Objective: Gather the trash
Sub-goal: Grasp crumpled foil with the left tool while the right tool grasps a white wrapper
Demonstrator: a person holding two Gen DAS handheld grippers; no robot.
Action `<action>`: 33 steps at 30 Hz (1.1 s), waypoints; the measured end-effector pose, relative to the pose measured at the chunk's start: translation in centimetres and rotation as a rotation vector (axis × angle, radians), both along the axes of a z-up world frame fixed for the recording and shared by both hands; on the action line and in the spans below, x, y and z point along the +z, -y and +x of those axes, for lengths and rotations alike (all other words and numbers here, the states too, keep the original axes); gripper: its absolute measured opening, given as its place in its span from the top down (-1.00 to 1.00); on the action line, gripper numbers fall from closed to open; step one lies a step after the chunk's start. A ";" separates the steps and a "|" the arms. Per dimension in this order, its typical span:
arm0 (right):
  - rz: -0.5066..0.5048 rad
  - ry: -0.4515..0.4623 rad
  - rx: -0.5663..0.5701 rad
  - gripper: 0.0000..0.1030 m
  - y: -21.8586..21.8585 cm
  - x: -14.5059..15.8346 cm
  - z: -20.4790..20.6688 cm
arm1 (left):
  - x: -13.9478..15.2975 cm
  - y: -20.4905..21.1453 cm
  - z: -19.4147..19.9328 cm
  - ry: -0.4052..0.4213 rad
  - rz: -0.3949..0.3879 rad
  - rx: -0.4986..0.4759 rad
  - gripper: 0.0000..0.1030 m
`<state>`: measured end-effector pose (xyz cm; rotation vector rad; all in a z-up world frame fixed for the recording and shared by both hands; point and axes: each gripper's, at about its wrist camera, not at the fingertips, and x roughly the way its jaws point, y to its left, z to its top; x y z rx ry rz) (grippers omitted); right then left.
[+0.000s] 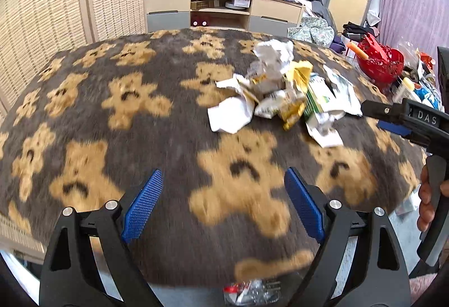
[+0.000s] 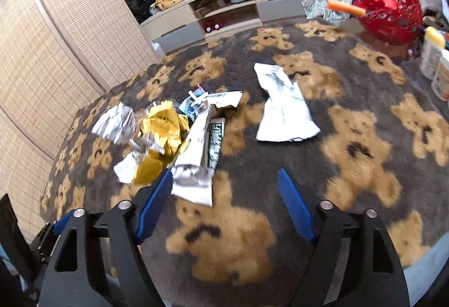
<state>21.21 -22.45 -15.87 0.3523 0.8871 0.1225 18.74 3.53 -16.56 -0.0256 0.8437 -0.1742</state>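
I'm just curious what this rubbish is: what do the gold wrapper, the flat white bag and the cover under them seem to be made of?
Gold wrapper: probably metallised foil or plastic film; it is shiny with sharp crinkles.
Flat white bag: seemingly printed plastic or coated paper, smooth and lying limp.
Bear-print cover: plush fleece-like fabric, with a fuzzy matte pile.

Clear wrapper (image 1: 251, 290) cut off by bottom edge; blanket (image 1: 168, 124) motion-blurred.

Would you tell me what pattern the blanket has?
Tan teddy bears on dark grey-brown blanket, shown best in the left wrist view.
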 end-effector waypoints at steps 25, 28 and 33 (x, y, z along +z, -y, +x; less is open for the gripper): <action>0.073 -0.040 0.125 0.16 -2.3 -1.8 4.3 | 4.0 5.3 9.4 0.072 -0.024 -0.133 0.17; 0.014 -0.037 0.145 0.30 -2.9 -1.7 4.2 | 3.7 5.3 9.6 0.067 -0.040 -0.145 0.56; -0.011 -0.017 0.173 0.68 -3.4 -1.3 3.8 | 4.5 5.1 8.8 0.097 -0.021 -0.151 0.72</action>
